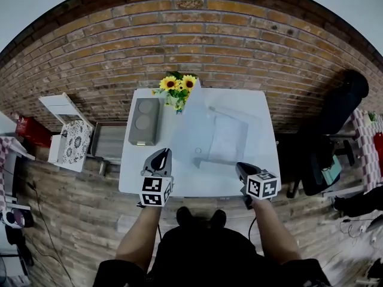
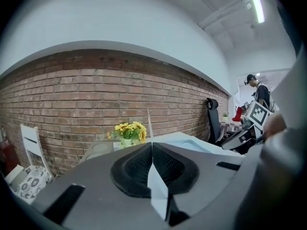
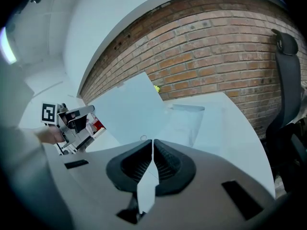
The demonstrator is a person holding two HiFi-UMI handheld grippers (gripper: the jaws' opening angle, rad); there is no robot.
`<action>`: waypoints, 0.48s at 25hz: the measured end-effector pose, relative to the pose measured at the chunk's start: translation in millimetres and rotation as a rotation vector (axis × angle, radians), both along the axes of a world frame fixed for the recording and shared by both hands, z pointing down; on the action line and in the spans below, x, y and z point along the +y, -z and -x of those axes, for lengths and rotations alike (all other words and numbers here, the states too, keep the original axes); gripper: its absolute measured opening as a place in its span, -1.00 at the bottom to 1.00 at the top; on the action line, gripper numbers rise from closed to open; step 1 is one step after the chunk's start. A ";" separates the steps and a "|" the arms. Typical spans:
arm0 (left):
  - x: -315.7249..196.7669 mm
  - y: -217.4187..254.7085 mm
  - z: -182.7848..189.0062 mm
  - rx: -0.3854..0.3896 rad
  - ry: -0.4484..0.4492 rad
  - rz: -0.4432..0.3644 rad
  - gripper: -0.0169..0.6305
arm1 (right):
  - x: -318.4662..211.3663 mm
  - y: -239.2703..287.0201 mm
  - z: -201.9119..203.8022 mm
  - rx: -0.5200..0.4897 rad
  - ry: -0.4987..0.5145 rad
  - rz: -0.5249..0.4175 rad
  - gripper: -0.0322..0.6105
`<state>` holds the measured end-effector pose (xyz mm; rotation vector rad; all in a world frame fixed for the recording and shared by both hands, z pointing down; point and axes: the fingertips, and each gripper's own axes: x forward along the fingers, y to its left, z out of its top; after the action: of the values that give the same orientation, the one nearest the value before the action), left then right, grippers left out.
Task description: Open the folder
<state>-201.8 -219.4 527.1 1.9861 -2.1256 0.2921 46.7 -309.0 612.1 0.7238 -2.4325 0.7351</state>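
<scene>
Head view shows the folder (image 1: pixel 228 137) lying mid-desk (image 1: pixel 133 181), its long axis running away from the person. Its cover (image 1: pixel 190 121) stands on edge, clenched by the left tool (image 1: pixel 160 157). The right tool (image 1: pixel 242 170), clenched on nothing visible, sits at the folder's near right corner.

- Red brick wall (image 1: pixel 197 34) spans the twelve o'clock side, behind a white table (image 1: pixel 263 109).
- Wooden plank floor (image 1: pixel 78 220) at seven o'clock.
- White chair (image 1: pixel 60 107) at nine o'clock; black office chair (image 1: pixel 338 106) at three.
- Strip light (image 2: pixel 254 4) on the white ceiling (image 2: pixel 144 18).
</scene>
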 end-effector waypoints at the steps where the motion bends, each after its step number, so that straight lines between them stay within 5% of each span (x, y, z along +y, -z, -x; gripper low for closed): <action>1: 1.3 -2.7 4.8 0.006 0.003 0.003 -0.88 | 0.9 -1.3 0.0 0.009 -0.011 -0.004 -0.82; 12: 6.9 -26.7 46.1 0.014 0.028 0.033 -0.88 | 11.5 27.2 -0.2 -0.016 -0.097 -0.081 -0.85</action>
<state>-247.9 -212.5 553.8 1.9323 -2.1244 0.3052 47.0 -297.5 584.8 0.8756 -2.4679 0.6838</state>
